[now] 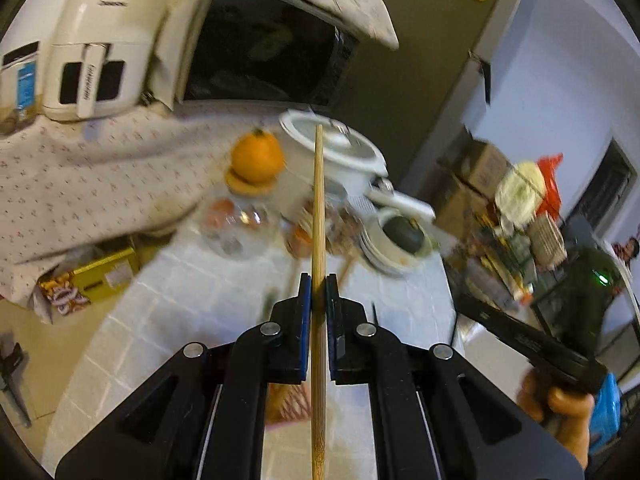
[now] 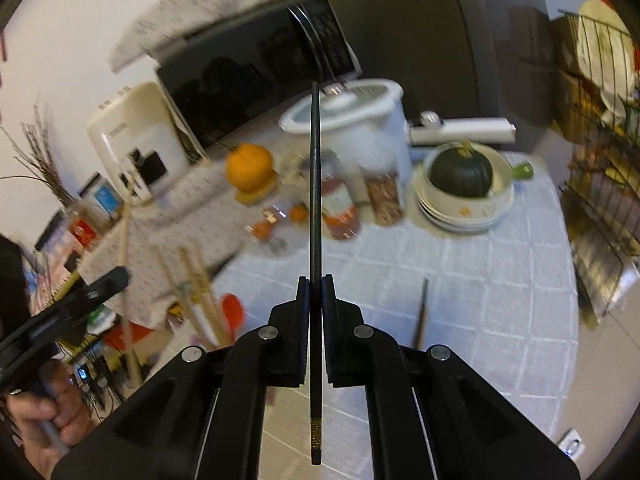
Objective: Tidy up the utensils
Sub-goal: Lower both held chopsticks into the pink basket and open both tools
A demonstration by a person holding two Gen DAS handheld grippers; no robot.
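My left gripper is shut on a bamboo chopstick that runs straight up between its fingers, held above the table. My right gripper is shut on a black chopstick, also held upright above the table. Another black chopstick lies on the white tiled tablecloth to the right of the right gripper. Several bamboo chopsticks stand in a holder at the left of the right wrist view. The left gripper's body shows at that view's left edge.
A white rice cooker, an orange, jars, stacked bowls with a dark green squash, a microwave and a white appliance stand at the back. A wire rack is to the right.
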